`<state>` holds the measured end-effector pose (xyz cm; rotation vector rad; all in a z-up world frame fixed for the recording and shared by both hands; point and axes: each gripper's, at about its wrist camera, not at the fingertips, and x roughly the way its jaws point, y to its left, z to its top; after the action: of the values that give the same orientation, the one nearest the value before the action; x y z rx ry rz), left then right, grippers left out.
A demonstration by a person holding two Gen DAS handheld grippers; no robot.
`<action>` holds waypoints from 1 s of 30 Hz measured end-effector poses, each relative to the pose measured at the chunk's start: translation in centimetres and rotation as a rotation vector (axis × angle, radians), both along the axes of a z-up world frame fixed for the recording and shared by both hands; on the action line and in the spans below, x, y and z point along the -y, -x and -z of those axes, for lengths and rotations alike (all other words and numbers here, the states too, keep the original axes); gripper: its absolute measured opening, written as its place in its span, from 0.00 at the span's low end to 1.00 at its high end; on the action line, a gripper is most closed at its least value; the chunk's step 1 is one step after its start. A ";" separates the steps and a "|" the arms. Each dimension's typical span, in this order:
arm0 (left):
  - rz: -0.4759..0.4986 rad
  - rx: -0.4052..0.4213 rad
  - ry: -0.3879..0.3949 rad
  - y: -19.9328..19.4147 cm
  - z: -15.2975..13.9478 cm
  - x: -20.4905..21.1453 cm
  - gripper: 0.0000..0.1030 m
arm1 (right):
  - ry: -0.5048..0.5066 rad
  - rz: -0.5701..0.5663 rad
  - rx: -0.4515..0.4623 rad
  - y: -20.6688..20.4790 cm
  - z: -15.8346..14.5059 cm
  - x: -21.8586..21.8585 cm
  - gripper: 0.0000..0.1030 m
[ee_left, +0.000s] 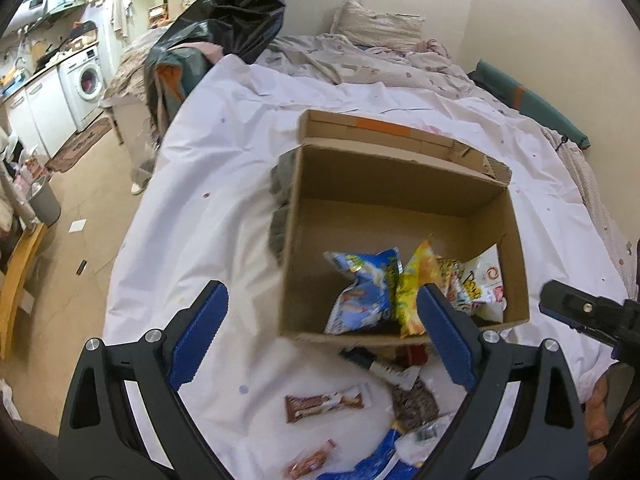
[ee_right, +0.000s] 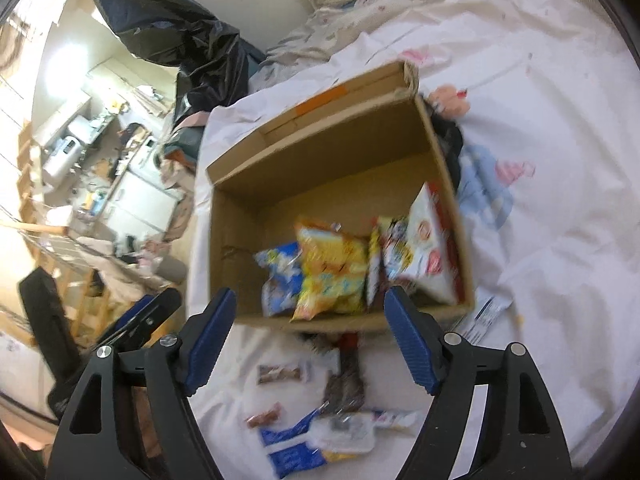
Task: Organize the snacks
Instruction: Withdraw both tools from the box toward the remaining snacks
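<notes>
Left gripper (ee_left: 322, 340): jaws wide apart, nothing between them, hanging over the sheet (ee_left: 224, 184) just short of the box (ee_left: 400, 184). Right gripper (ee_right: 308, 340): jaws spread, empty, likewise above the near edge of the box. Loose snacks on the sheet in front of the box: brown bar (ee_left: 326, 402), dark packet (ee_left: 416, 400), small red wrapper (ee_left: 310, 464), blue-white packet (ee_right: 294, 446). Box: open cardboard, standing on the sheet. Inside it, against its near wall: blue bag (ee_left: 362, 292), yellow bag (ee_right: 330, 268), white-red pack (ee_right: 428, 244). Beyond the box: pillow (ee_left: 376, 20), black bag (ee_left: 236, 8).
</notes>
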<state>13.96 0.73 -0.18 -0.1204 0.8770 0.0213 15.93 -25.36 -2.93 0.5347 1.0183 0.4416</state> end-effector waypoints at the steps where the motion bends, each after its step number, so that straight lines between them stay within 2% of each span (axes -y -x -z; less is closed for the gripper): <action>1: -0.007 -0.009 0.002 0.3 0.1 -0.4 0.91 | 0.004 0.001 0.000 0.3 0.0 0.0 0.79; 8: -0.046 -0.077 0.014 2.5 1.3 -2.3 0.91 | 0.003 0.004 -0.025 2.5 0.6 0.2 0.81; 14: -0.052 -0.106 0.016 4.0 1.9 -2.9 0.91 | 0.049 -0.001 -0.033 3.8 1.1 0.1 0.81; 22: -0.059 -0.101 -0.019 5.2 2.4 -2.9 0.91 | 0.224 -0.015 0.034 6.1 1.1 -0.8 0.81; 26: -0.033 -0.182 -0.034 5.0 4.1 -2.5 0.91 | 0.248 -0.024 0.017 6.4 1.7 -0.9 0.81; 30: 0.018 -0.334 -0.002 4.7 7.2 -1.7 0.91 | 0.249 -0.019 0.002 6.3 2.0 -0.8 0.81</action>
<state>9.22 2.44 -7.37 -0.1086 1.2116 0.0254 9.59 -24.55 -4.96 0.3016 1.0594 0.3258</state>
